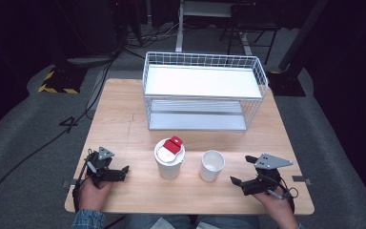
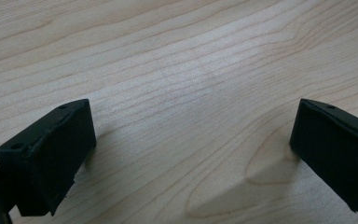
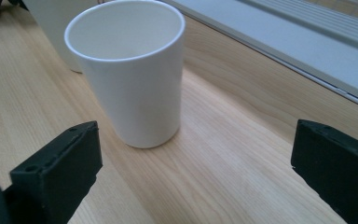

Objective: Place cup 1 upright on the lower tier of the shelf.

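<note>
Two white cups stand near the front of the wooden table [image 1: 119, 124]. The left cup [image 1: 169, 164] carries a red and white thing [image 1: 173, 145] on its top. The right cup [image 1: 212, 166] is empty and upright; in the right gripper view this cup [image 3: 130, 79] stands a little ahead of the jaws, left of centre. My left gripper [image 1: 112, 164] rests open on the table to the left of the cups, with bare wood between its jaws [image 2: 191, 140]. My right gripper [image 1: 241, 170] is open just right of the empty cup, nothing between its jaws [image 3: 191, 154].
A white wire rack [image 1: 202, 90] with two shelves stands at the back middle of the table; its lower shelf [image 3: 307, 42] lies beyond the empty cup. Dark floor with cables surrounds the table. A person's hands hold both grippers at the near edge.
</note>
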The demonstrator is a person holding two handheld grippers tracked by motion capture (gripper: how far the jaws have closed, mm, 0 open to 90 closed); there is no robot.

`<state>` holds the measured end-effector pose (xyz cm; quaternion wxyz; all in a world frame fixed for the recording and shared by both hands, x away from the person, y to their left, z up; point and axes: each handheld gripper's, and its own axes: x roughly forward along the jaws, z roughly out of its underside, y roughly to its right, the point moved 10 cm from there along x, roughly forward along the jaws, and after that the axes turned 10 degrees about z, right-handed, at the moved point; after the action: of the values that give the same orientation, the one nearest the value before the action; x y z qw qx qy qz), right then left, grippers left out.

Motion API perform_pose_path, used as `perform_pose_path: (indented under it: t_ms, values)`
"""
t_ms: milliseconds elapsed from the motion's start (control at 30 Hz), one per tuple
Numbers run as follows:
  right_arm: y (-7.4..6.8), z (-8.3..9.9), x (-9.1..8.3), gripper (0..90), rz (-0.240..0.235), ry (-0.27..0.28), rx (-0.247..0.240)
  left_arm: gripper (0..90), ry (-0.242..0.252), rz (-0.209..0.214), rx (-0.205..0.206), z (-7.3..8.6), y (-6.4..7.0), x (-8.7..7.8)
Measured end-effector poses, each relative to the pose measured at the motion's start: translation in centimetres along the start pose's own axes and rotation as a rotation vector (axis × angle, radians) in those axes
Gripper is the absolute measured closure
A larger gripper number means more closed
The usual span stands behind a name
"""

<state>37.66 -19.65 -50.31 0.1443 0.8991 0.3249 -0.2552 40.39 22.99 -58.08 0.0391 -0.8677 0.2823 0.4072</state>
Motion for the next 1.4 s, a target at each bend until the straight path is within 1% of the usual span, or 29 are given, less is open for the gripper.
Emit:
perform_pose_path:
  t_ms: [33,100,167,267,333,367,400,433,500,567,633,767,867,1000,1100,1233,1333,1367,1400]
  values:
    - [-0.6,-0.1,0.4,2.0,-0.018,-0.004,-0.011,0.7,0.0,0.0,0.0,0.0,0.0,0.0]
    - [-0.7,-0.1,0.6,2.0,-0.023,-0.006,-0.012,0.7,0.002,-0.002,-0.002,0.0,0.0,0.0]
    - [-1.3,-0.3,1.4,1.9,-0.045,-0.017,-0.028,0.8,0.005,-0.008,-0.005,-0.1,0.0,0.0]
    - [-1.6,-0.4,1.9,1.8,-0.052,-0.021,-0.037,0.9,0.006,-0.011,-0.006,0.0,0.0,0.0]
    - [-2.0,-0.5,2.5,1.6,-0.064,-0.026,-0.045,0.9,0.006,-0.011,-0.006,0.0,0.0,0.0]
    - [-2.4,-0.5,3.0,0.8,-0.071,-0.038,-0.056,0.9,0.006,-0.011,-0.006,0.0,0.0,0.0]
    - [-2.4,-0.5,3.0,0.8,-0.071,-0.038,-0.056,0.9,0.006,-0.011,-0.006,0.0,0.0,0.0]
    - [-2.7,-0.3,3.6,0.3,-0.077,-0.048,-0.067,0.9,0.006,-0.011,-0.006,0.0,0.0,0.0]
    - [-2.8,-0.2,3.8,0.3,-0.079,-0.053,-0.069,0.9,0.006,-0.011,-0.006,0.0,0.0,0.0]
    - [-3.2,-0.1,4.5,0.3,-0.087,-0.06,-0.069,0.9,0.006,-0.011,-0.006,0.0,0.0,0.0]
    - [-3.3,-0.1,4.7,0.2,-0.092,-0.063,-0.069,0.9,0.007,-0.01,-0.007,-0.1,0.0,0.0]
    - [-3.9,0.2,5.9,0.2,-0.096,-0.08,-0.082,0.9,0.003,-0.009,-0.008,-0.1,-0.1,0.0]
    - [-4.1,0.3,6.3,0.2,-0.102,-0.086,-0.081,1.0,0.005,-0.008,-0.009,-0.1,-0.1,0.0]
    - [-4.6,0.5,7.1,0.3,-0.112,-0.1,-0.095,1.0,0.005,-0.008,-0.009,-0.1,-0.1,0.0]
    - [-4.7,0.7,7.5,0.3,-0.121,-0.108,-0.085,1.0,0.005,-0.008,-0.009,-0.1,-0.1,0.0]
    - [-4.7,0.7,7.9,2.4,-0.127,-0.092,-0.08,1.0,0.005,-0.008,-0.009,-0.1,-0.1,0.0]
    - [-4.8,0.5,8.0,7.2,-0.136,-0.073,-0.077,1.0,0.006,-0.009,-0.009,-0.1,-0.1,0.0]
    - [-4.9,0.3,7.9,11.4,-0.141,-0.053,-0.08,1.0,0.006,-0.009,-0.008,-0.1,-0.1,0.0]
    - [-4.9,0.3,7.9,11.4,-0.141,-0.053,-0.08,1.0,0.006,-0.009,-0.008,-0.1,-0.1,0.0]
